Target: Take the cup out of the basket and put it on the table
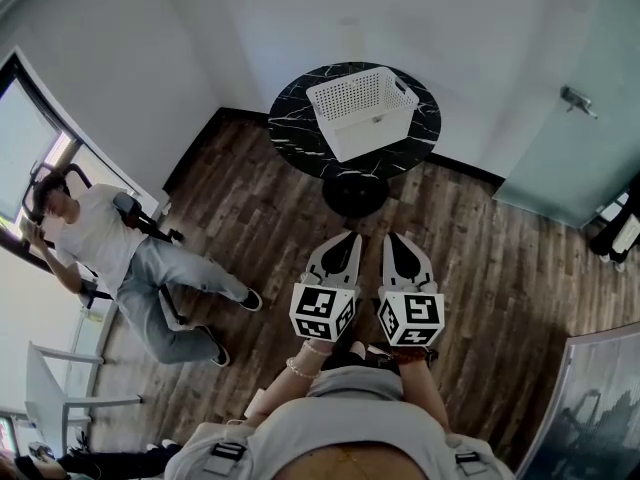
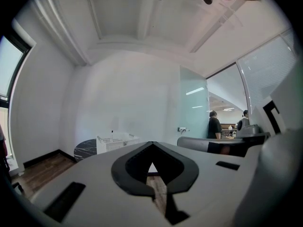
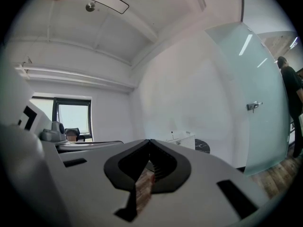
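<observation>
Left tool (image 1: 350,238) and right tool (image 1: 393,240): jaws closed tip to tip, empty, held near the person. Basket (image 1: 372,134) stands on the far worktop (image 1: 296,120). Cup not visible inside; presumably light and rigid, best gripped at the rim.

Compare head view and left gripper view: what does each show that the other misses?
Head view only: a seated person by the window. Left gripper view only: two people standing beyond the glass partition. Both: the white basket on the round black table, and the left claw, shut on nothing, well short of them.
</observation>
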Demonstrator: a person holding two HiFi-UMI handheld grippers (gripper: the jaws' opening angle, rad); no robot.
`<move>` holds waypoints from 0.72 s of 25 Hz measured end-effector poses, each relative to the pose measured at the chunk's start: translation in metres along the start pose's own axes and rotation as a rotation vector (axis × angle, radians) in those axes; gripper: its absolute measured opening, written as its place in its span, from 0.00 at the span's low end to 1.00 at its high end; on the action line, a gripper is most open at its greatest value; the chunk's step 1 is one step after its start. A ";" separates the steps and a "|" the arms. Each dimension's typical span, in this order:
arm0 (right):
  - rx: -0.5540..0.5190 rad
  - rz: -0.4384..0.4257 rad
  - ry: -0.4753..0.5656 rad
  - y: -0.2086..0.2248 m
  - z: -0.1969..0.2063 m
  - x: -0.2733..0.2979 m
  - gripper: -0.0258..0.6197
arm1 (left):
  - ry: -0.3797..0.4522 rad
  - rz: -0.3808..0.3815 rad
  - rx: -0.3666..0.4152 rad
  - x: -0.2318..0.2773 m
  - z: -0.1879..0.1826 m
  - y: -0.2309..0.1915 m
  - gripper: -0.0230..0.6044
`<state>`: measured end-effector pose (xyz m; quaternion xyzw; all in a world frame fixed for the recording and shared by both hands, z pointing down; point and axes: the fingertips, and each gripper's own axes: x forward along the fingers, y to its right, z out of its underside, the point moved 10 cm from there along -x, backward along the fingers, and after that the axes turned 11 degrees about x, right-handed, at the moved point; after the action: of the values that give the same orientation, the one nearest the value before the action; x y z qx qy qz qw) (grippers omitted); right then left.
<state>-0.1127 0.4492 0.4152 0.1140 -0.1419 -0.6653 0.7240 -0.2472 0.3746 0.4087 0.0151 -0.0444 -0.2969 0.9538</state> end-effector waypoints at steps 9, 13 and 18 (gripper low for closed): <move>0.002 0.039 0.020 0.015 -0.008 0.033 0.06 | 0.016 0.044 0.002 0.045 -0.003 -0.021 0.05; -0.004 0.053 0.026 0.020 -0.012 0.059 0.06 | 0.016 0.064 -0.003 0.070 -0.005 -0.039 0.05; -0.004 0.057 0.022 0.017 -0.014 0.096 0.06 | 0.009 0.080 0.010 0.096 -0.005 -0.066 0.05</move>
<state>-0.0844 0.3551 0.4135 0.1158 -0.1356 -0.6434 0.7445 -0.2057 0.2657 0.4072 0.0196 -0.0422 -0.2583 0.9649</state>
